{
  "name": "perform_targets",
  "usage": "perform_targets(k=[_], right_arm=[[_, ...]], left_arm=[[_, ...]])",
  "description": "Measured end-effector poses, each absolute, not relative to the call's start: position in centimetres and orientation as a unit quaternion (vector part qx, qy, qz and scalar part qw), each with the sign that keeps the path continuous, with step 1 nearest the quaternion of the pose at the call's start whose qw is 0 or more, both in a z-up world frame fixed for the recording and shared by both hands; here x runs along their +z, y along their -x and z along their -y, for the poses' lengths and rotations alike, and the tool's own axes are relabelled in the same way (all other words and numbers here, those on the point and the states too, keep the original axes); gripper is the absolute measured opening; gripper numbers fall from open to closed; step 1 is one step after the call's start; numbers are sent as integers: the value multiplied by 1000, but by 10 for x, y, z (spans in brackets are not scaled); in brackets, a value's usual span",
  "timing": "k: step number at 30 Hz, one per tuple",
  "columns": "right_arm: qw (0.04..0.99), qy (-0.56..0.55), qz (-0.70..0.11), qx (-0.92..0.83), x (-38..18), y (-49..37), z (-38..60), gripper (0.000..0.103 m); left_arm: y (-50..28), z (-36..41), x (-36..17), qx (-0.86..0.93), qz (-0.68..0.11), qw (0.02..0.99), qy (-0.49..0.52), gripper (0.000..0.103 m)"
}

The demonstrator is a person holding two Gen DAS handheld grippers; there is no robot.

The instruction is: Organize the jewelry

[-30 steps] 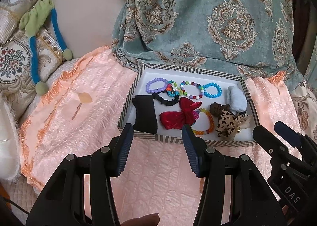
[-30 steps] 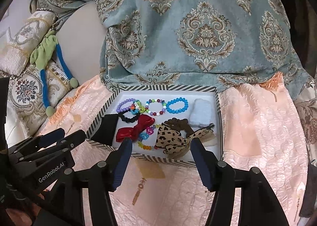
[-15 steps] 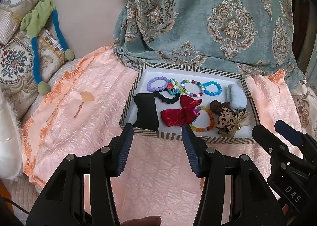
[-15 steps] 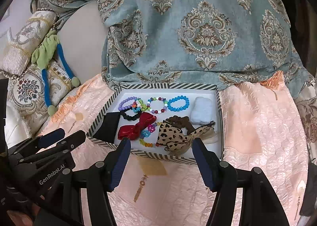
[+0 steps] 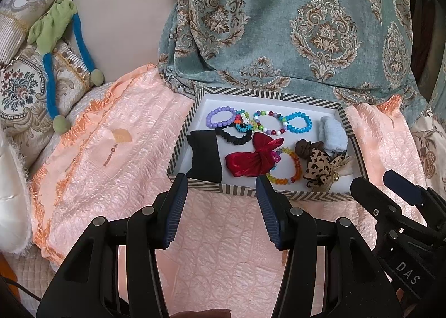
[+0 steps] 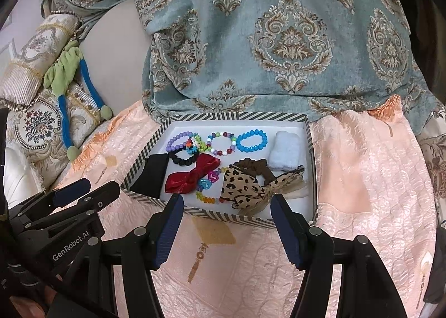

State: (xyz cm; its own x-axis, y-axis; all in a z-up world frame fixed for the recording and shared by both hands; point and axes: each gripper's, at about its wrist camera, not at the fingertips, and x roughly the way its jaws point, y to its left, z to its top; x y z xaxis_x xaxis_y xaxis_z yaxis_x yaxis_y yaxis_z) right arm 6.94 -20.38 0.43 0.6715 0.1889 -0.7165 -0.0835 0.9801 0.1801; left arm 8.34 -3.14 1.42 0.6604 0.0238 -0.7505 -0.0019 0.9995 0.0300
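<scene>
I have both tools hovering just short of the striped tray, which sits on the peach quilted bedspread in the middle of each view. My left hand-held gripper has its jaws apart with nothing between them, its tips at the tray's near rim in the lower centre of the left wrist view. My right hand-held gripper is likewise spread and empty, its tips framing the near rim in the right wrist view.

Inside the tray, along the far side, I see a purple bead bracelet, a small multicoloured flower bracelet, a mixed-colour bead bracelet and a blue bead bracelet in a row, with a pale blue cloth roll at the right end. Just below them lies a black scrunchie. A folded black band leans at the left wall. The red velvet bow lies in the centre, overlapping a rainbow bead bracelet. To its right, a leopard-print bow rests against a brown scrunchie.

A teal damask cloth hangs behind the tray, and a green-and-blue plush toy lies at the upper left on ornate cushions.
</scene>
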Motion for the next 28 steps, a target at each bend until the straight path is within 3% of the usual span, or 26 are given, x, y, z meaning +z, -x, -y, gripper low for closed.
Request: perform_targets(k=[28], right_arm=[[910,-58,-406,69,-4,-76,215,63]], left_arm=[[-90,31,6,0,-418,908,-9,51]])
